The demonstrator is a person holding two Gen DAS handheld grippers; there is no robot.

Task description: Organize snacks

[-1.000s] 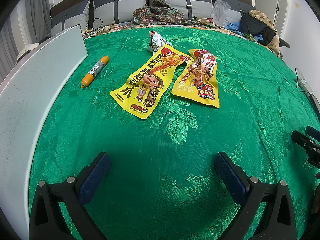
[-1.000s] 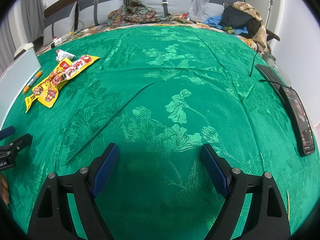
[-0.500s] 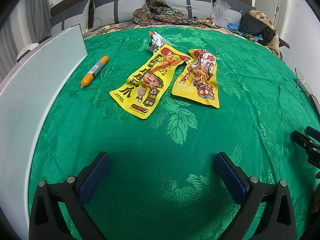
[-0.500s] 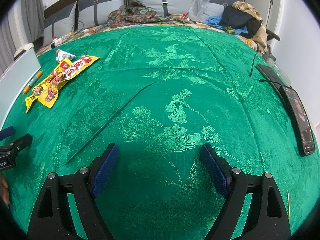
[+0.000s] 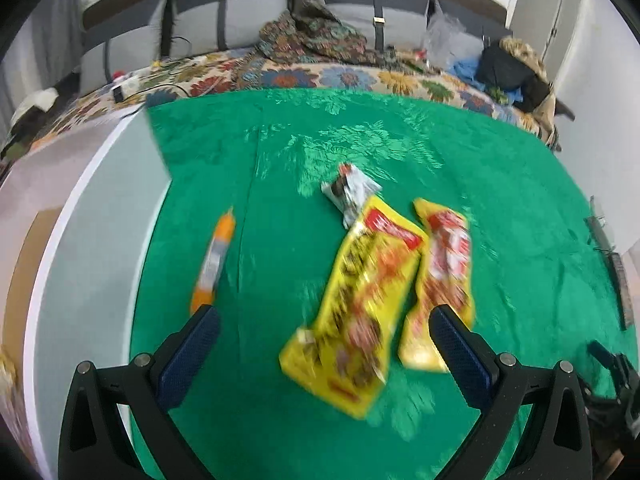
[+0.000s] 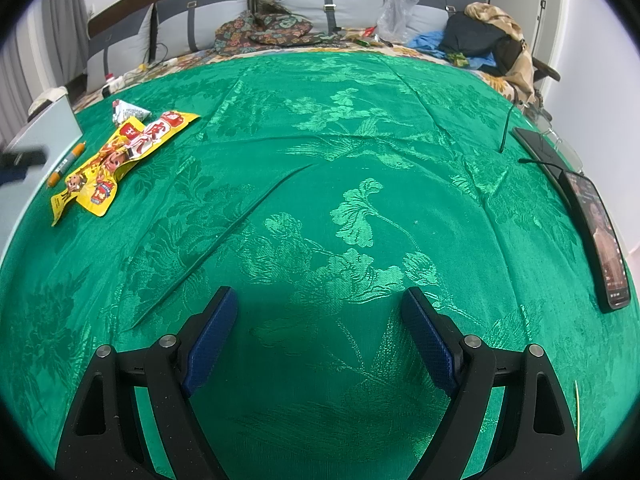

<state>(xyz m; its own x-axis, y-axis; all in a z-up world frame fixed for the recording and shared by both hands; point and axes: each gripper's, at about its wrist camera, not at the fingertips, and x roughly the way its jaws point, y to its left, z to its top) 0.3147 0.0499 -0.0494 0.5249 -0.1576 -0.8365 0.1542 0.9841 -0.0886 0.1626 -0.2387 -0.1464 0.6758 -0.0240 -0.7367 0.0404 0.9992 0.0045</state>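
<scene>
Two yellow snack packets lie side by side on the green cloth: a larger one (image 5: 360,304) and a smaller one (image 5: 444,276). A small silver wrapper (image 5: 350,192) lies just behind them, and an orange sausage stick (image 5: 214,264) lies to their left. My left gripper (image 5: 324,324) is open and empty, raised over the near ends of the packets. My right gripper (image 6: 316,320) is open and empty over bare cloth; the packets (image 6: 116,160) lie far to its left.
A white box (image 5: 92,240) stands along the left edge of the green cloth (image 6: 360,140). A phone (image 6: 600,236) and a dark flat device with a cable (image 6: 536,146) lie at the right edge. Pillows, clothes and bags (image 6: 480,40) are piled at the back.
My left gripper has moved forward and up towards the snack packets, which now sit between its fingers in view. The right gripper has not moved.
</scene>
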